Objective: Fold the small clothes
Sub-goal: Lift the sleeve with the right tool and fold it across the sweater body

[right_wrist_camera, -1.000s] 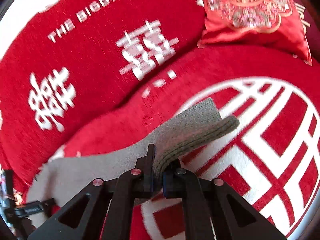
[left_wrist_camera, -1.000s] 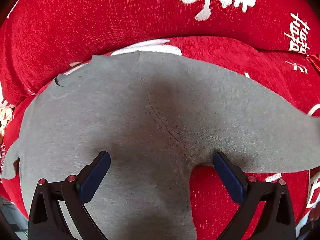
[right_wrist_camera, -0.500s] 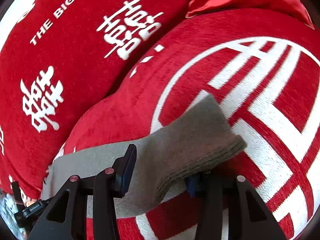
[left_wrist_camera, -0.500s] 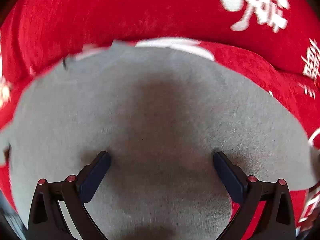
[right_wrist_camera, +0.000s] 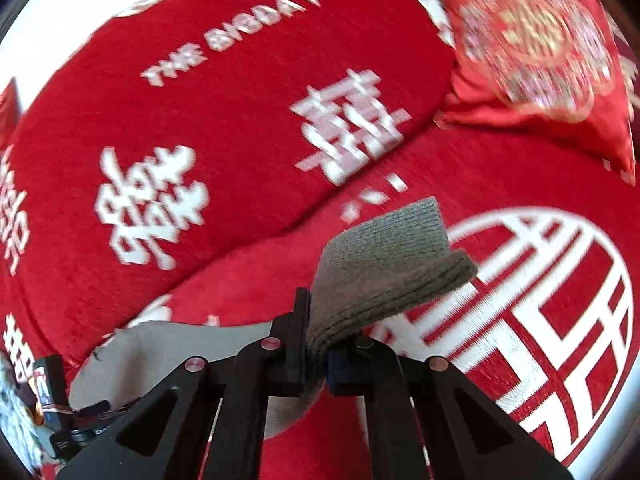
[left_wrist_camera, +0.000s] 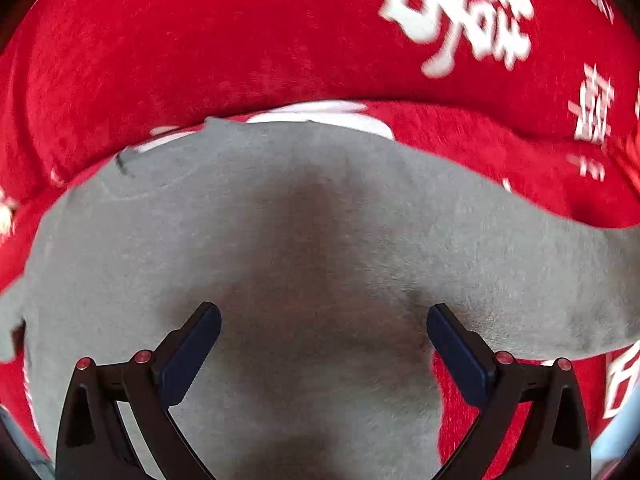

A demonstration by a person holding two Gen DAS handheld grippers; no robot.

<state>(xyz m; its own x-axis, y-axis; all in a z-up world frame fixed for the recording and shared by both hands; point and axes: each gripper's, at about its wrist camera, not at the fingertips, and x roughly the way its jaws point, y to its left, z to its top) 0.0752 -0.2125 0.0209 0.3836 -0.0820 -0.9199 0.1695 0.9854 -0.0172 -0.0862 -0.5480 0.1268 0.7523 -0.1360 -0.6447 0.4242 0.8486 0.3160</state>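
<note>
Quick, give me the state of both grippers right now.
Left gripper: jaws open, holding nothing, over the grey garment.
Right gripper: jaws closed on the garment's ribbed cuff.

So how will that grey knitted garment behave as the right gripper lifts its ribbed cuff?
The grey knitted garment is probably floppy: its cuff droops over beyond the right gripper. It likely drags rather than slides, since fuzzy knit lies on the plush red sofa cover.
</note>
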